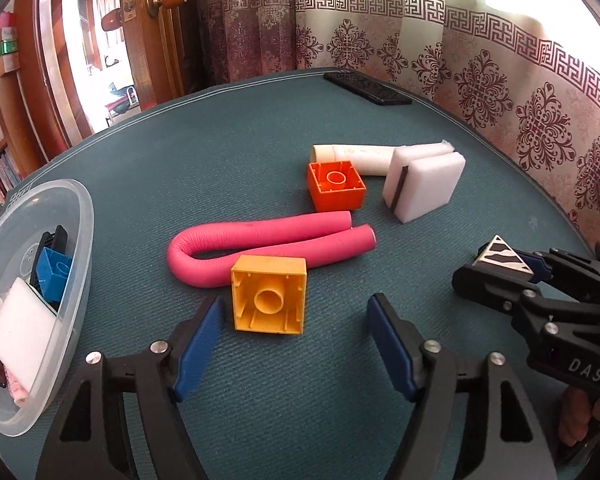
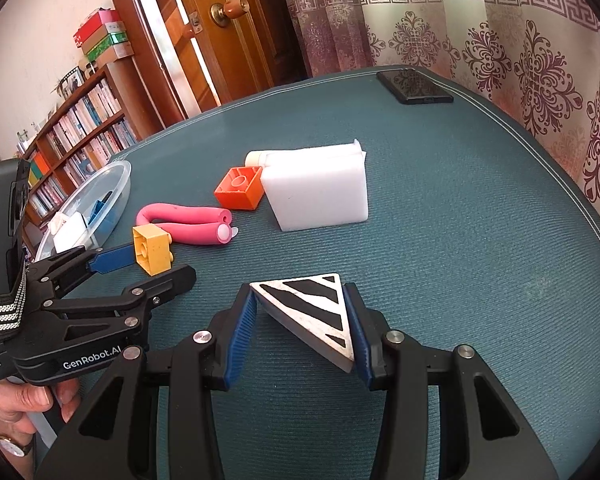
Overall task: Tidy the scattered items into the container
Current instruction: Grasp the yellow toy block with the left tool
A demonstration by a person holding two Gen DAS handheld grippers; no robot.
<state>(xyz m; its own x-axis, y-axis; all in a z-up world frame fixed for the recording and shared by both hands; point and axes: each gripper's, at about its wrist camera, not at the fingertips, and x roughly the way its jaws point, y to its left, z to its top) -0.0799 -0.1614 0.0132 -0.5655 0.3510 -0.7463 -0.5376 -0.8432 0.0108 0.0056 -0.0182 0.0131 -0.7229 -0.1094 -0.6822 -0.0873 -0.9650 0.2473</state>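
A yellow toy brick [image 1: 269,300] lies on its side on the teal table, partly between the fingertips of my open left gripper [image 1: 296,332], untouched by either pad. My right gripper [image 2: 300,320] is shut on a black-and-white striped triangular block [image 2: 312,312], held just above the table. Behind the yellow brick lie a bent pink foam tube [image 1: 260,248], an orange brick [image 1: 336,186], a white sponge block [image 1: 424,184] and a white tube [image 1: 356,156]. The clear plastic container [image 1: 88,240] at the left holds a blue brick, a white sponge and other small items.
A black phone [image 1: 366,88] lies at the table's far edge near the patterned curtain. A wooden door and a bookshelf [image 2: 80,136] stand beyond the table on the left. A person's hand [image 2: 20,404] with a wristwatch grips the left tool.
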